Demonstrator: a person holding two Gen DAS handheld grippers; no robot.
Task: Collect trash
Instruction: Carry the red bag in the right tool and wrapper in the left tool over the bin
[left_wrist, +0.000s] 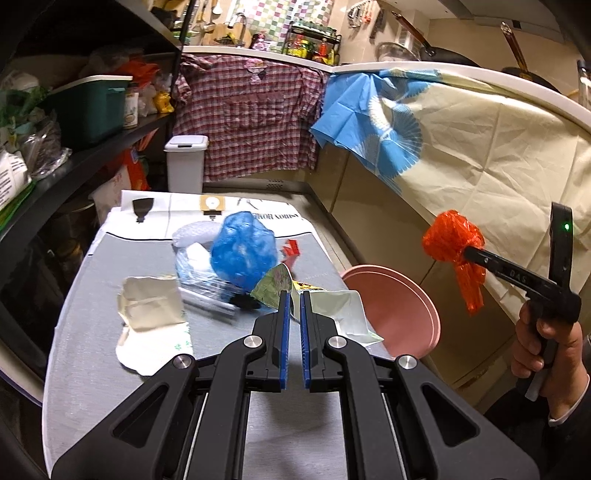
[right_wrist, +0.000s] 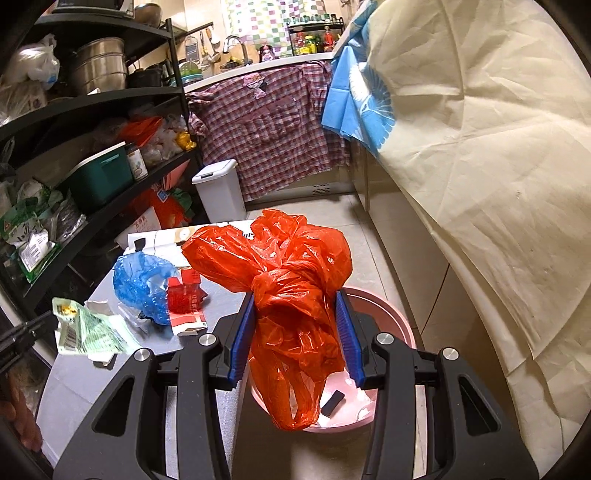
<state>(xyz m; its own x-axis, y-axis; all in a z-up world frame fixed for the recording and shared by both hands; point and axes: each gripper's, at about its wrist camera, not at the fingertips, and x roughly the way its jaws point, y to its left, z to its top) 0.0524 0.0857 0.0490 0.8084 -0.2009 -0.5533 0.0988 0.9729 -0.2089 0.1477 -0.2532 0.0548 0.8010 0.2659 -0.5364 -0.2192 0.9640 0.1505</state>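
Presently the right gripper (right_wrist: 295, 332) pinches a knotted orange plastic bag (right_wrist: 280, 280) between its blue pads, the bag's tail hanging into the pink bin (right_wrist: 395, 317) directly below, evidently held there for dropping. Inside the bin, a small dark object (right_wrist: 332, 402) lies on the pale bottom. The left gripper (left_wrist: 294, 295) has its jaws pressed nearly together, holding nothing, aimed at a pale green wrapper (left_wrist: 343, 314) just ahead. Beyond it on the grey table (left_wrist: 92, 369) remain a blue plastic bag (left_wrist: 243, 251) and crumpled paper (left_wrist: 151, 306).
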